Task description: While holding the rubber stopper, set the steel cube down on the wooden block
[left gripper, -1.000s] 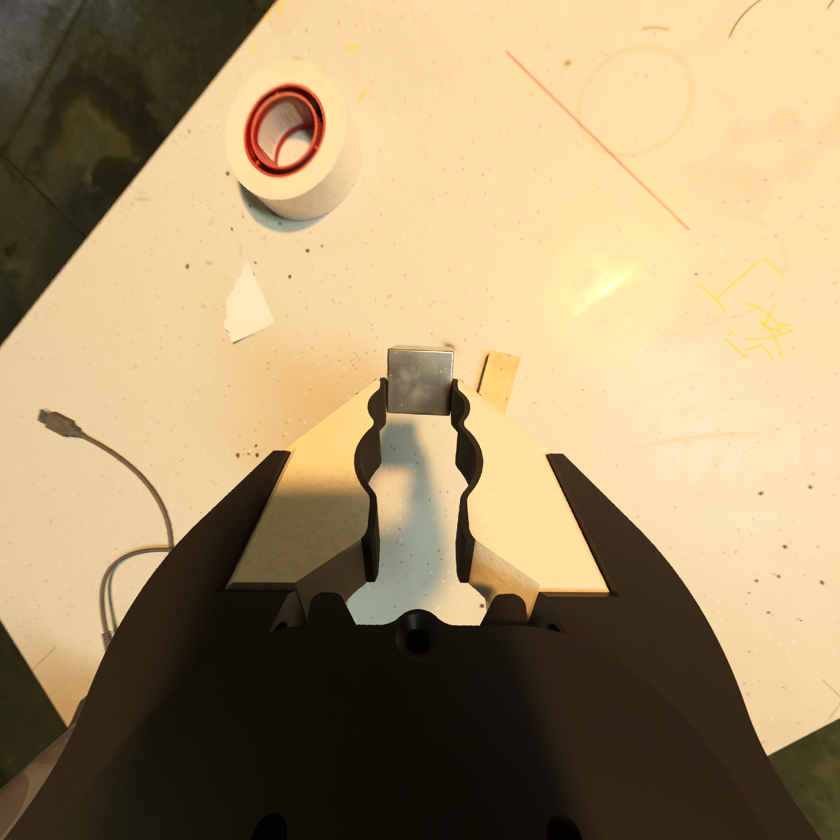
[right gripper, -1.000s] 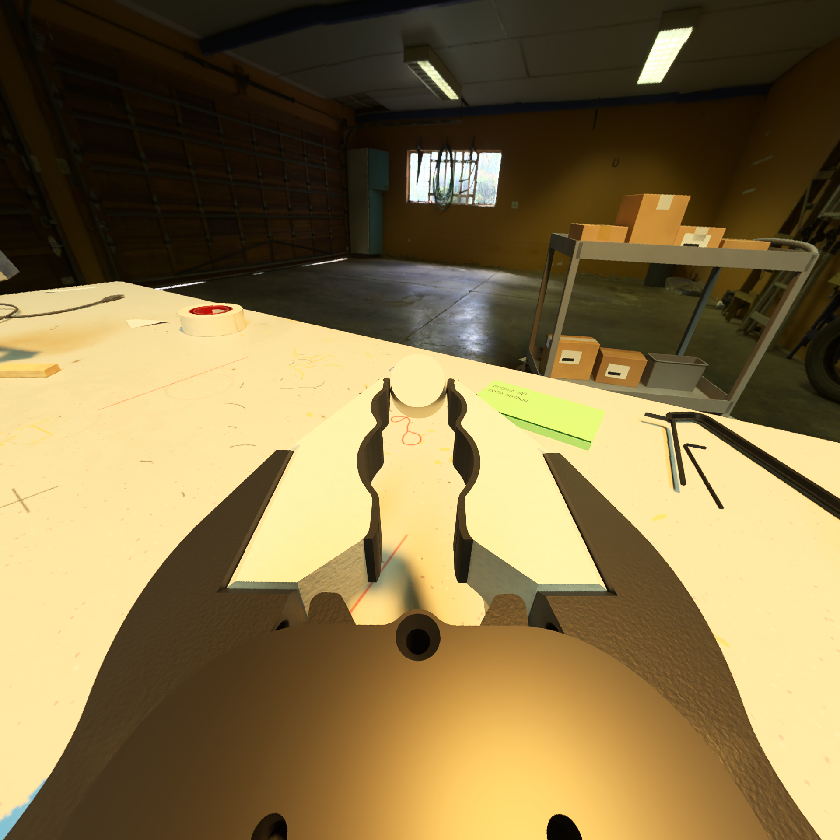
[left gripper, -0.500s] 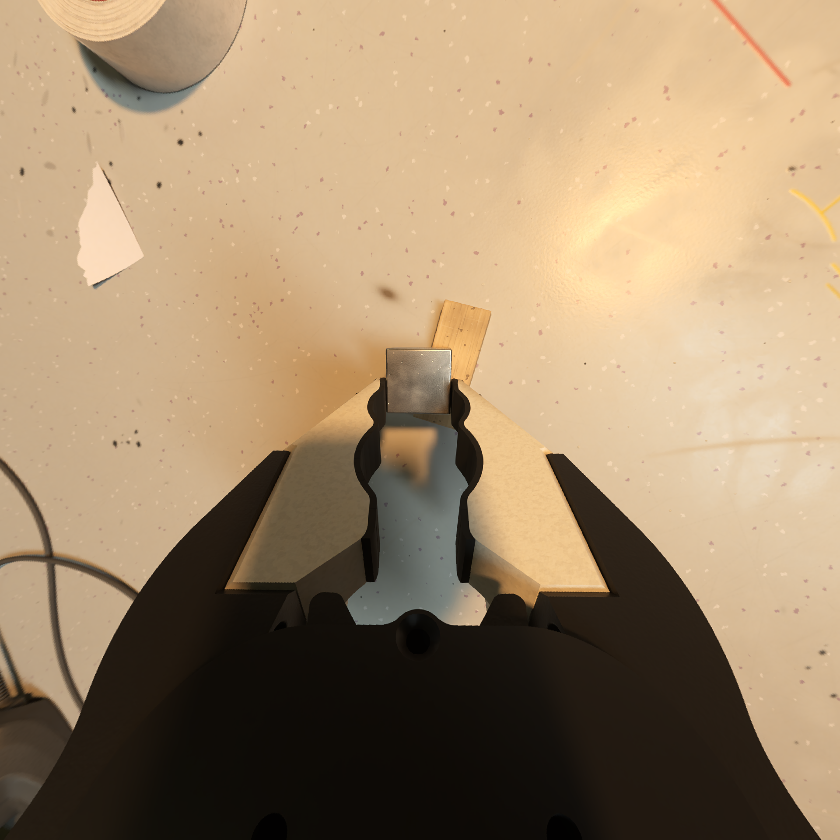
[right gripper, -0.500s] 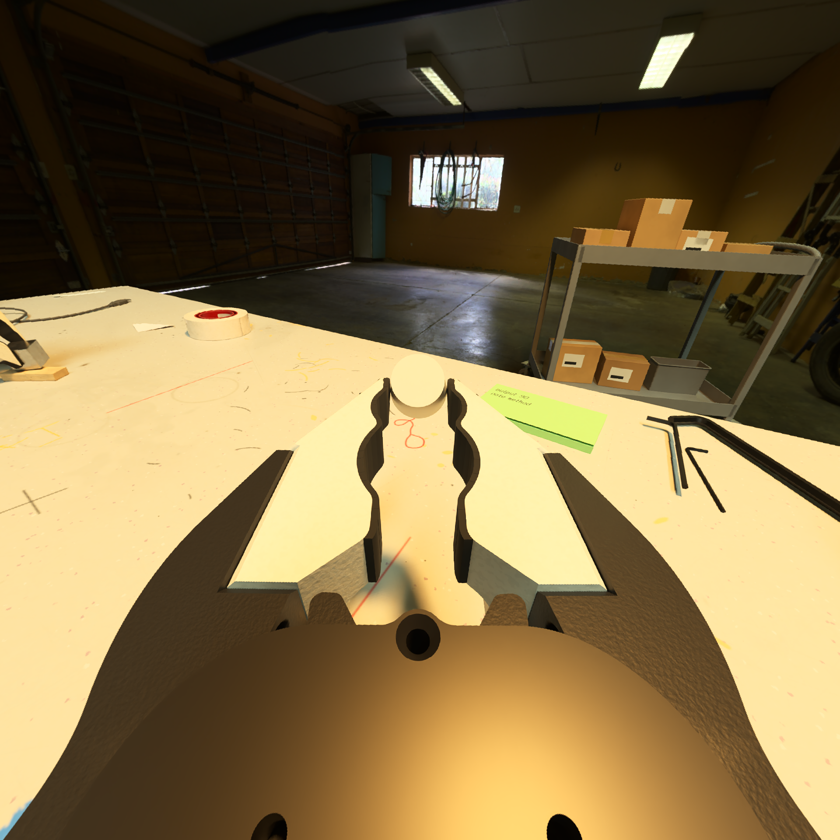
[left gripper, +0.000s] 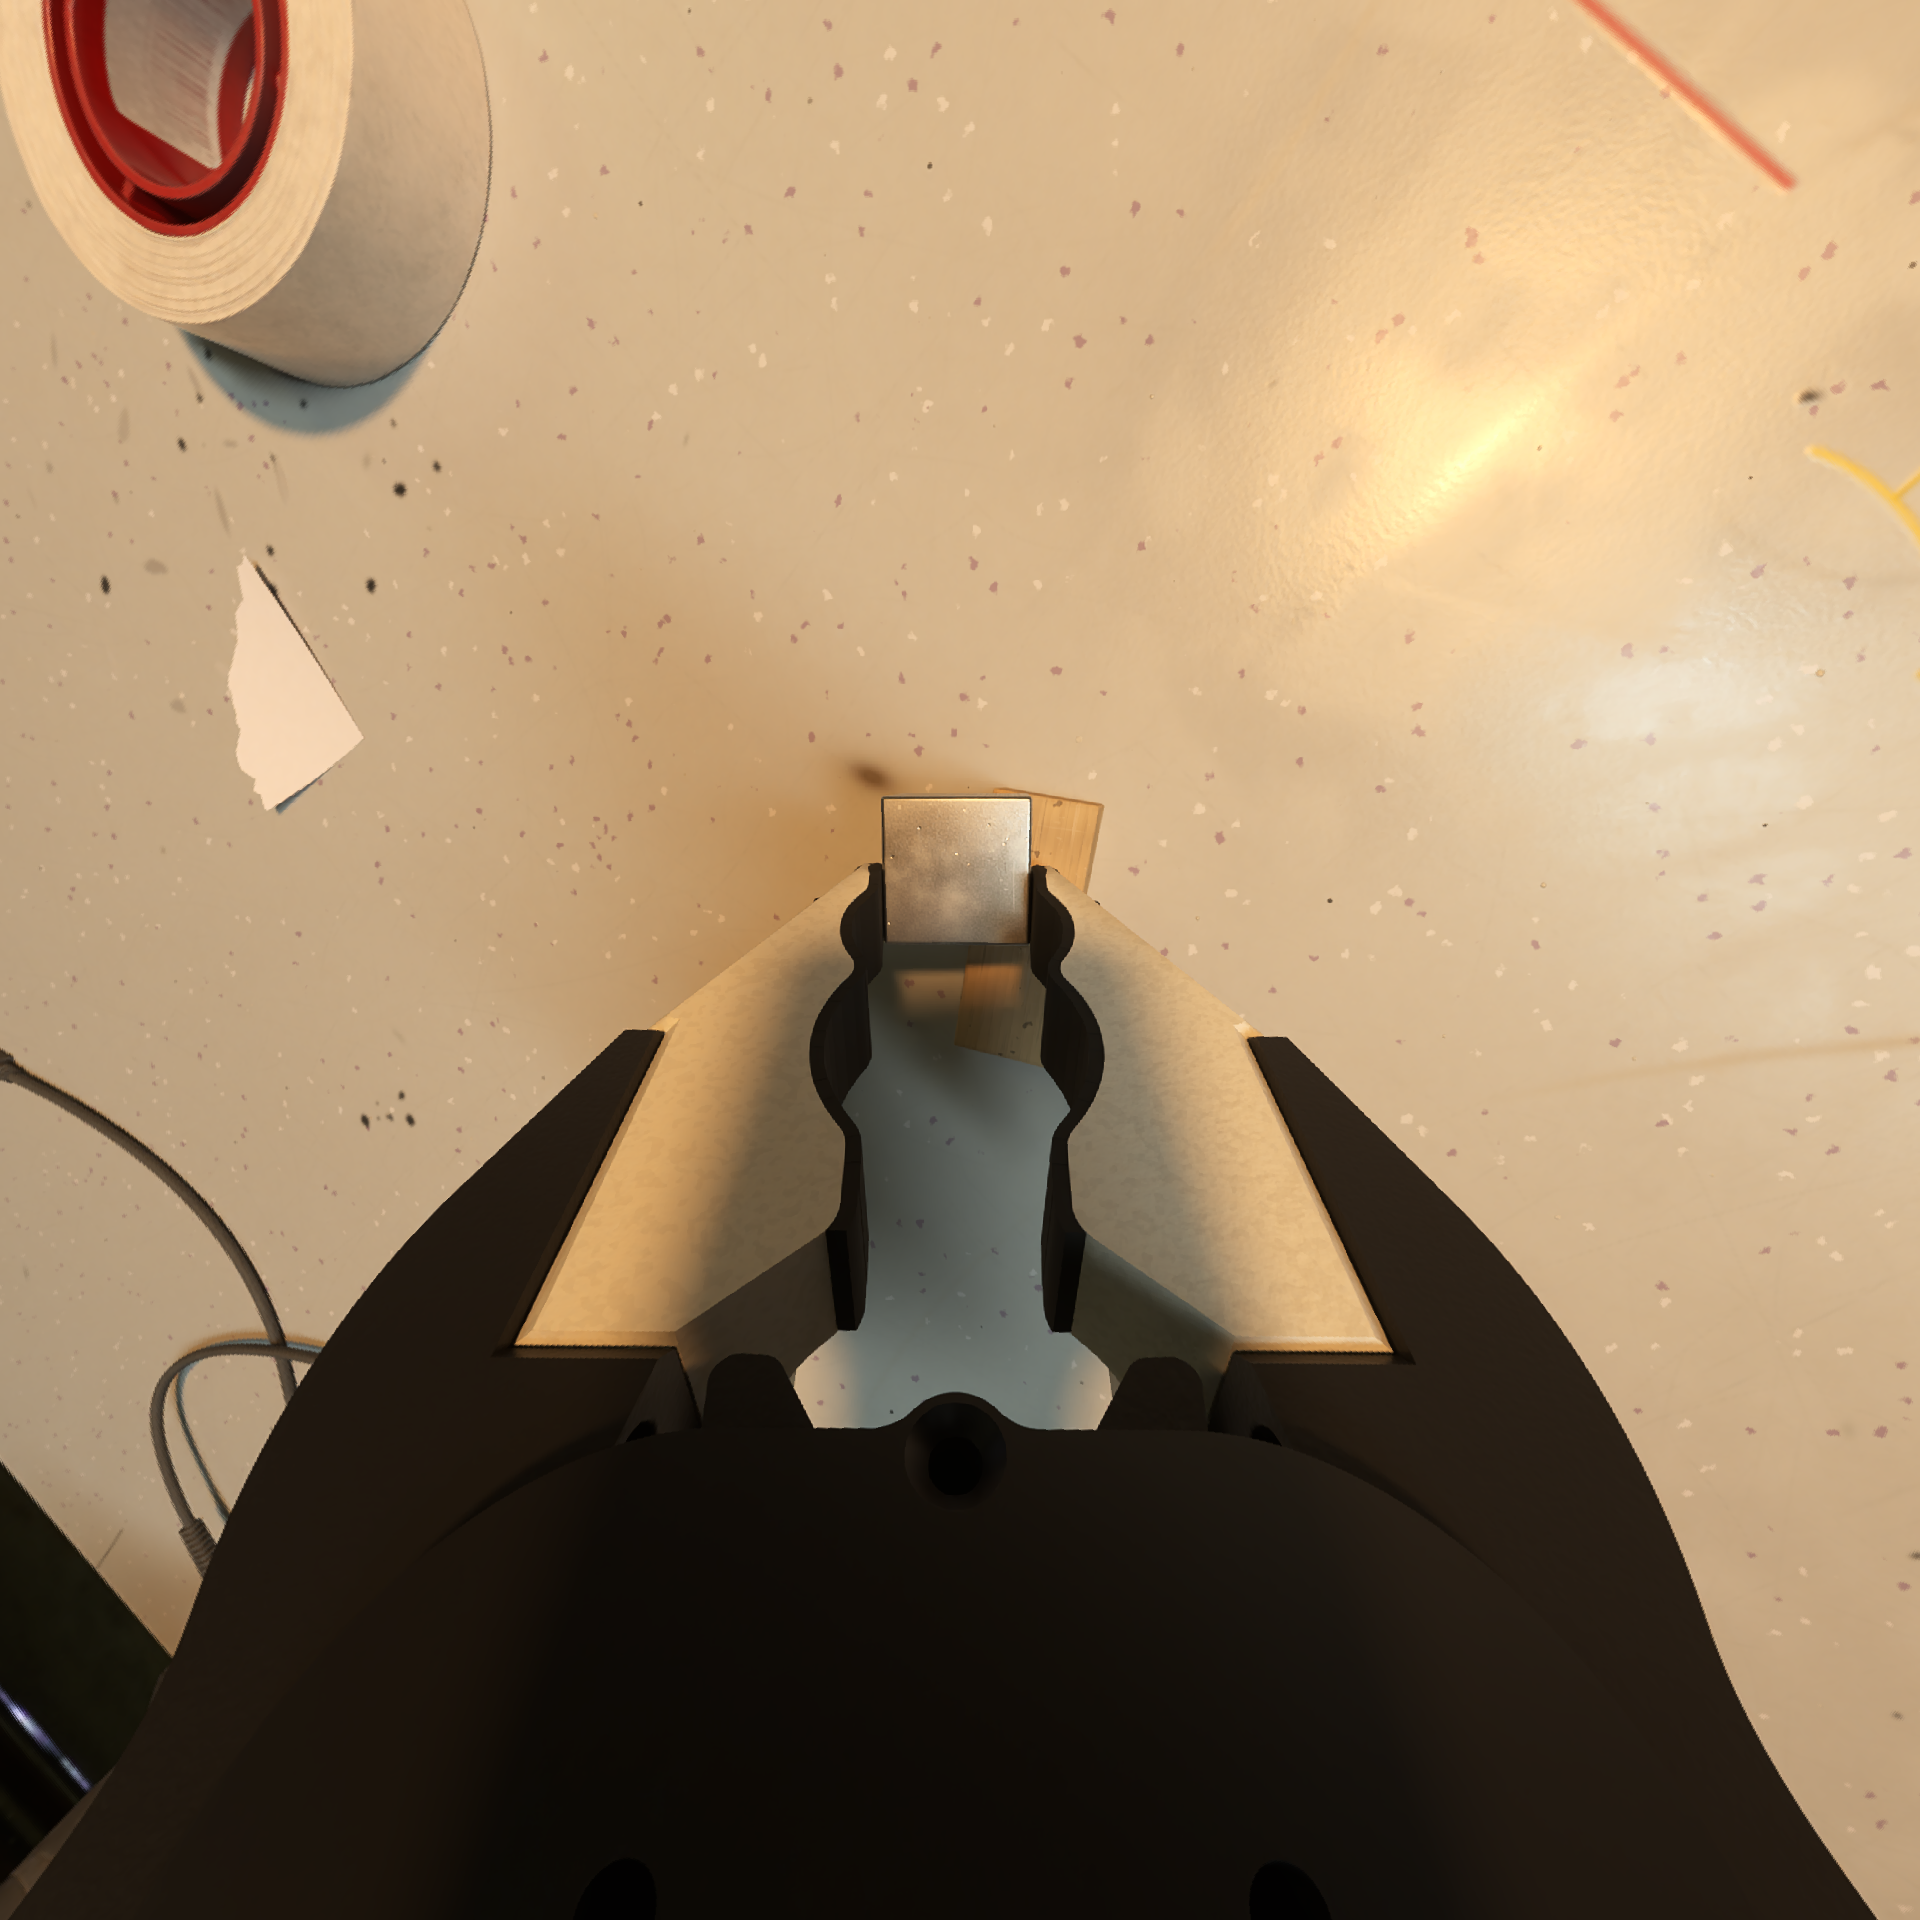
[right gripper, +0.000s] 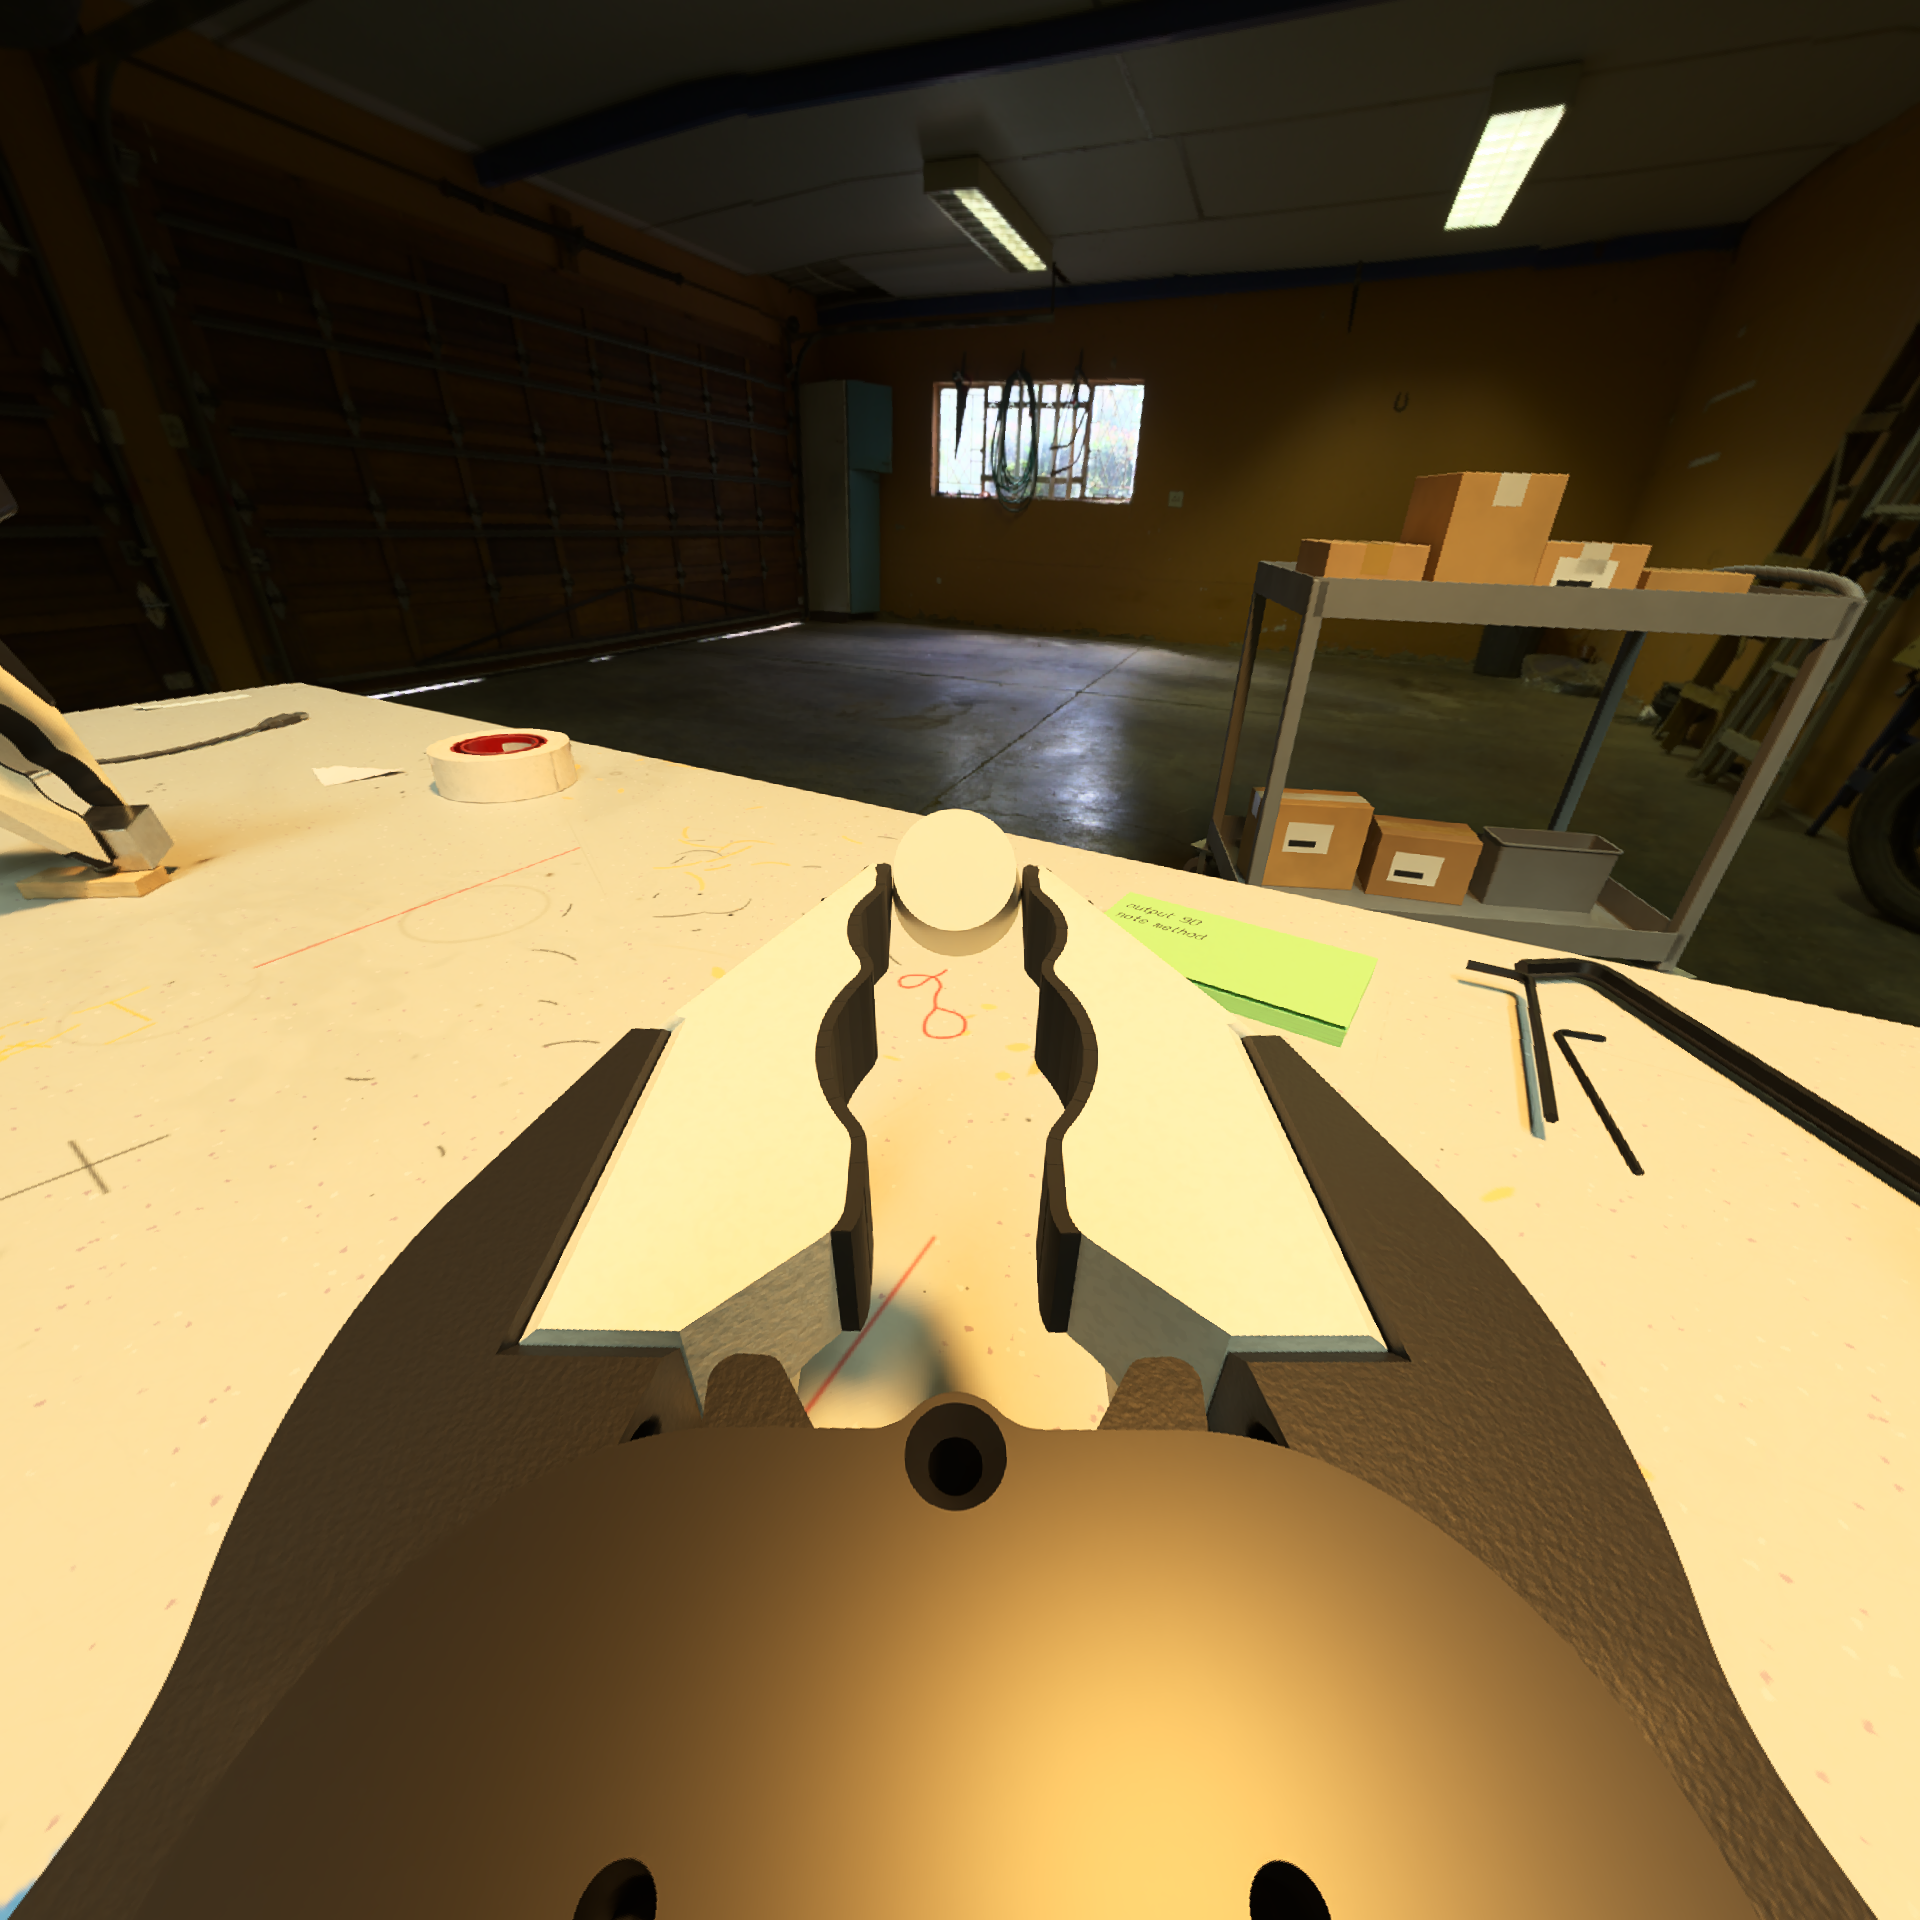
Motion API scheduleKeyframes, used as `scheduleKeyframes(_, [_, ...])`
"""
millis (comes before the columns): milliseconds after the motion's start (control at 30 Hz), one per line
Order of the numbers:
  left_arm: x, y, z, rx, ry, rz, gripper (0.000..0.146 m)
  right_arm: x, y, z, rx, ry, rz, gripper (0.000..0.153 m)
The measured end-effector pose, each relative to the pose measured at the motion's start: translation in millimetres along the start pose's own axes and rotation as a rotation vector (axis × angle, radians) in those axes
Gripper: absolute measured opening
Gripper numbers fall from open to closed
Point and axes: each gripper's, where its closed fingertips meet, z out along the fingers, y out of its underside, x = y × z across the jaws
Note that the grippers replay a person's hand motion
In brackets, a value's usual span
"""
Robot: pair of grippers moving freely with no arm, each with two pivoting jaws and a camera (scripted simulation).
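Note:
My left gripper (left gripper: 956, 878) points straight down and is shut on the grey steel cube (left gripper: 956, 868). The flat wooden block (left gripper: 997, 1008) lies on the table right under the cube, mostly hidden by it. In the right wrist view the cube (right gripper: 140, 831) sits on or just above the wooden block (right gripper: 94, 883) at the far left, still between the left gripper's fingertips (right gripper: 99, 805). My right gripper (right gripper: 954, 883) is shut on the pale round rubber stopper (right gripper: 954, 868) and holds it above the table.
A roll of tape with a red core (left gripper: 223, 171) and a paper scrap (left gripper: 281, 707) lie left of the block, a grey cable (left gripper: 197, 1309) farther left. A green pad (right gripper: 1257, 966) and hex keys (right gripper: 1558, 1060) lie by the right gripper. The table edge (right gripper: 727, 727) runs behind.
My left gripper has moved down and over the wooden block with the cube, which now covers most of the block. The right gripper has stayed nearly still with the stopper.

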Motion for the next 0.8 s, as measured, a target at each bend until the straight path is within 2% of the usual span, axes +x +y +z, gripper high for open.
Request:
scheduleKeyframes(367, [4.5,1.1,-0.9,-0.019,0.086,0.020,0.028,2.2,3.9,0.6,-0.016,0.014,-0.010,0.025])
scheduleKeyframes(800, [7.5,13.3,-5.8,-0.013,0.106,0.110,0.028,2.7,8.6,2.6,-0.033,0.016,-0.012,0.025])
